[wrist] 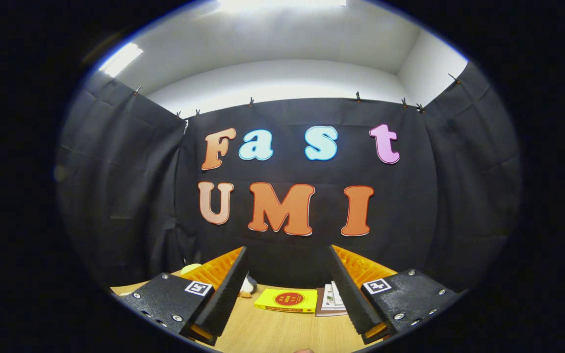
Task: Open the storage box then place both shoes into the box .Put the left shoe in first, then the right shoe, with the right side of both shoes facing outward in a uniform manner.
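- Gripper view puts the gripper (288, 287) closest, its two fingers spread wide apart with nothing between them and nothing pressed against either one.
- Each finger has a black ribbed pad on its inner face, an orange ribbed body behind it, and a black plate with screws and a small square black-and-white marker on top; the left finger (223, 289) and the right finger (348, 289) angle outward from each other.
- Below and between the fingers lies the light wooden table (272, 333), bare in the gap nearest the camera.
- Just ahead of the fingers, in the gap between them, a flat yellow box (286, 300) with a red round mark lies on the table.
- Touching or just beside its right edge sits a small stack of booklets or cards (330, 301), partly hidden by the right finger.
- Near the left finger's tip, something small and white with an orange-brown bit (248, 289) rests on the table; too little shows to name it.
- Behind the left finger's outer side a pale yellowish rounded shape (190, 268) peeks out, unclear what it is.
- Beyond all this hangs the black cloth wall (115, 196), clipped along its top edge, with a white wall and ceiling (282, 49) above.
- No storage box or shoes can be made out here.
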The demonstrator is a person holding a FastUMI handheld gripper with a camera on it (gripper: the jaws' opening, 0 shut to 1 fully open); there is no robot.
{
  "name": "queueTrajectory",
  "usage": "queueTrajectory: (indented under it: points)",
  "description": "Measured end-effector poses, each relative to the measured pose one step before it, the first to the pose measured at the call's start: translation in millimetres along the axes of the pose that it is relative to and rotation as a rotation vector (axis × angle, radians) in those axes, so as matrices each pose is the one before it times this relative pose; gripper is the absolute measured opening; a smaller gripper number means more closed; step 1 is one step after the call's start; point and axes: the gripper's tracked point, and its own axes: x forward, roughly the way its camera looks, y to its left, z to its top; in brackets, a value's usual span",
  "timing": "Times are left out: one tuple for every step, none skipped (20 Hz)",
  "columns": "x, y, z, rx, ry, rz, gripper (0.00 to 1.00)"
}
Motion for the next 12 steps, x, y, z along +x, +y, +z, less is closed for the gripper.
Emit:
queueTrajectory:
  points:
    - [1.31,-0.66,-0.12,-0.00143,-0.00482,-0.00317,0.96]
    - [-0.06,-0.55,-0.44,-0.00136,0.00006,-0.00476,0.96]
    - [0.86,0.13,-0.38,0.00099,0.00201,-0.00396,0.96]
    - [0.22,1.46,-0.08,0.00209,0.00108,0.00192,0.96]
    - [0.09,2.55,0.35,0.00186,0.00064,0.00137,0.96]
    - [0.47,2.99,-0.45,-0.00004,-0.0005,0.00522,0.96]
    - [0.08,1.09,1.2,-0.00234,-0.0027,-0.00101,0.96]
    - [0.1,2.01,1.03,-0.00173,-0.00528,0.00088,0.96]
    - [0.76,1.75,1.69,-0.00227,-0.00785,0.00219,0.96]
    - [-0.82,3.53,2.07,-0.00213,-0.00968,0.00751,0.96]
    - [0.85,3.55,1.47,-0.0034,-0.00803,0.00654,0.96]
    - [-1.2,2.52,0.55,-0.00399,-0.00552,0.0051,0.96]
